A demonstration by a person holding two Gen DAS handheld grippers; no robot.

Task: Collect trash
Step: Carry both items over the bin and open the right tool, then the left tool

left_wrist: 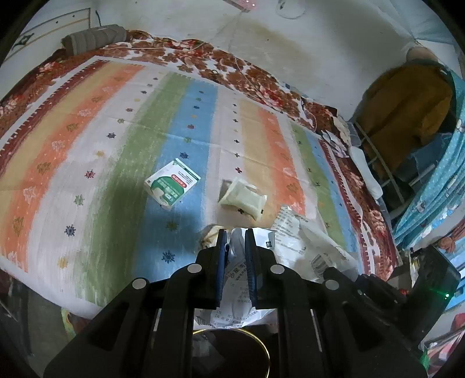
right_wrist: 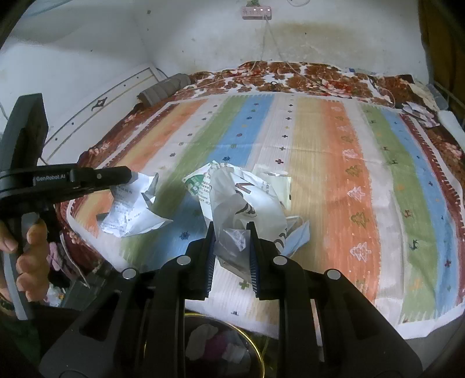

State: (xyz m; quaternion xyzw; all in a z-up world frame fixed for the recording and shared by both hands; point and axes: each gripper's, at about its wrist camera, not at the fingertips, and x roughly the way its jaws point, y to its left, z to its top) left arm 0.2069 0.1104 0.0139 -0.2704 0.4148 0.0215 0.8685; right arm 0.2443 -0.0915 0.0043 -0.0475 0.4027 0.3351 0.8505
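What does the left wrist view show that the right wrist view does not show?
Only the left wrist view shows the green and white box lying free on the bed, and the orange cloth hanging at the bedside.

Only the right wrist view shows the plastic bag in the right gripper, the blue face mask, and the power strip on the wall.

Both show the striped blanket, the crumpled paper in the left gripper, and the gold-rimmed bin below.

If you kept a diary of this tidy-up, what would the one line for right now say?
left gripper: shut on crumpled paper | right gripper: shut on plastic bag | green box, pouch: on bed | bin: below
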